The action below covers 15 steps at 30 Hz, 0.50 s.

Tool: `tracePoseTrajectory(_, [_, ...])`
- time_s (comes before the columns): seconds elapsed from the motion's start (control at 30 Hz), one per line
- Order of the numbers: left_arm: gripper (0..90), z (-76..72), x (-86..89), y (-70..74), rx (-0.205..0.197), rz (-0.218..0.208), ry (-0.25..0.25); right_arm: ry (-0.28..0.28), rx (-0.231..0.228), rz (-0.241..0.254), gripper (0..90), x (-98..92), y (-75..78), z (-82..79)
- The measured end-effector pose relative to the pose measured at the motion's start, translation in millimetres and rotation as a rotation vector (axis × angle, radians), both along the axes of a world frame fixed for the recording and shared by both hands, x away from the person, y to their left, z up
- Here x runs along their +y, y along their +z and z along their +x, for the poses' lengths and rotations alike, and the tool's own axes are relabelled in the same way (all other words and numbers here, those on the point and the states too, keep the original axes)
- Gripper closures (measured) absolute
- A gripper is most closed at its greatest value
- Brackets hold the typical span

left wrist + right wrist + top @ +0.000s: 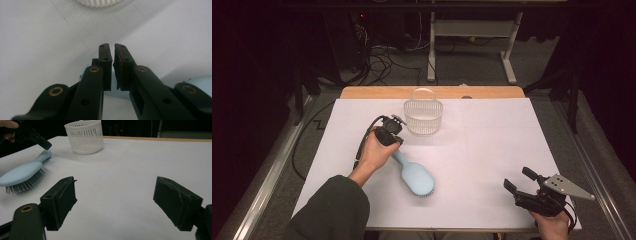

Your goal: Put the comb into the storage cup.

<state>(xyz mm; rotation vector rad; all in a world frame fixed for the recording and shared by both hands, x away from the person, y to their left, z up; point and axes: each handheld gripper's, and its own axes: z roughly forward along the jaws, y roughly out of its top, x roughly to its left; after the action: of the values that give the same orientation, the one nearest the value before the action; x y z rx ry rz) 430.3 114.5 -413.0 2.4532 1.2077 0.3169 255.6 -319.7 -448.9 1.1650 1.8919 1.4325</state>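
Desk (492,150): white sheet, dark room.
Hairbrush (414,176): near front edge, bristles down, handle toward basket (423,117).
Left tool (394,141): clamped on the handle.
Right tool (521,182): wide apart, empty.

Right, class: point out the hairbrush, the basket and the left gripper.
hairbrush (418,179): high view, back of its pale blue head.
basket (423,119): high view, its slatted white wall.
left gripper (112,51): left gripper view, between its fingertips.

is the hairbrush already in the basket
No, the light blue hairbrush lies on the white table cover, bristles down, apart from the white slatted basket.
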Motion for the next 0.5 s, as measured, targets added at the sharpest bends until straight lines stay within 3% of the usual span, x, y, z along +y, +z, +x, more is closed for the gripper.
tracePoseTrajectory(0.23, [86.9, 2.7, 2.2, -3.1, -0.006, 0.03, 0.009, -0.005, -0.003, 0.001, 18.6, -0.8, 0.2, -0.6])
tracePoseTrajectory(0.5, [89.7, 5.6, 2.3, -7.4, 0.026, 0.037, 0.015, -0.005, 0.003, 0.002, 18.6, -0.6, 0.0, -0.3])
